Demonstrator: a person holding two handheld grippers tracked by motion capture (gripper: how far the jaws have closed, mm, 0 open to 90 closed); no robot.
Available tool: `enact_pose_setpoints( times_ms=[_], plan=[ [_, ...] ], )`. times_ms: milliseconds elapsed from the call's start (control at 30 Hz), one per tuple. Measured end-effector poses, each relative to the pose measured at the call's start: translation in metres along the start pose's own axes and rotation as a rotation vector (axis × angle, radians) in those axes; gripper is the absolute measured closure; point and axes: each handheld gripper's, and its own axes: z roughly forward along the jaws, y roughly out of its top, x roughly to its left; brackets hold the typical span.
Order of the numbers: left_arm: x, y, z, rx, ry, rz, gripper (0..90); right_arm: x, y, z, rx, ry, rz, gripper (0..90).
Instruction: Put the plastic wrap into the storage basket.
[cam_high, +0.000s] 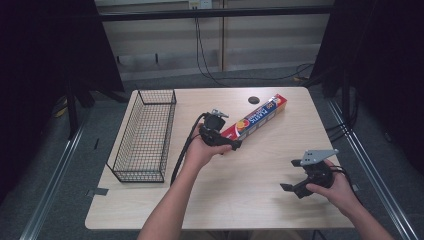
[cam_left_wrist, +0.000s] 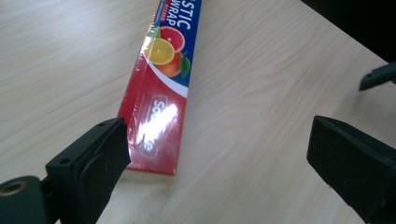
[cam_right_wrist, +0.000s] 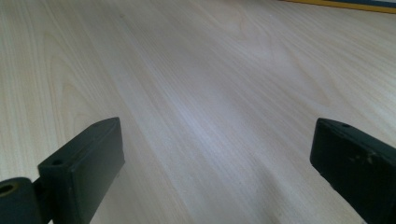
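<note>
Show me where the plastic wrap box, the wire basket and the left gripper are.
plastic wrap box (cam_left_wrist: 156, 116): left gripper view, red near end.
wire basket (cam_high: 145, 135): high view, mesh floor.
left gripper (cam_high: 234, 145): high view, between its fingertips.

1. A wire basket (cam_high: 144, 136) stands on the table's (cam_high: 250, 200) left side.
2. A long box (cam_high: 255, 118) lies aslant right of the basket, toward the far edge.
3. The left gripper (cam_high: 231, 145) is at the box's near end.
4. The right gripper (cam_high: 292, 175) is near the front right corner.
</note>
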Motion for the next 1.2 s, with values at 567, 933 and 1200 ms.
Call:
enact_pose_setpoints(
  times_ms=[567,933,1200],
  plan=[
    [0.013,0.035,0.045,0.045,0.013,-0.014,8.0,0.001,-0.006,-0.005,0.009,0.001,0.015,2.7],
    [0.022,0.042,0.071,0.076,0.050,-0.010,8.7,0.000,-0.010,-0.007,0.012,0.000,0.021,2.8],
    [0.030,0.047,0.090,0.085,0.068,-0.025,7.7,-0.001,-0.011,-0.006,0.015,0.002,0.027,3.0]
  ],
)
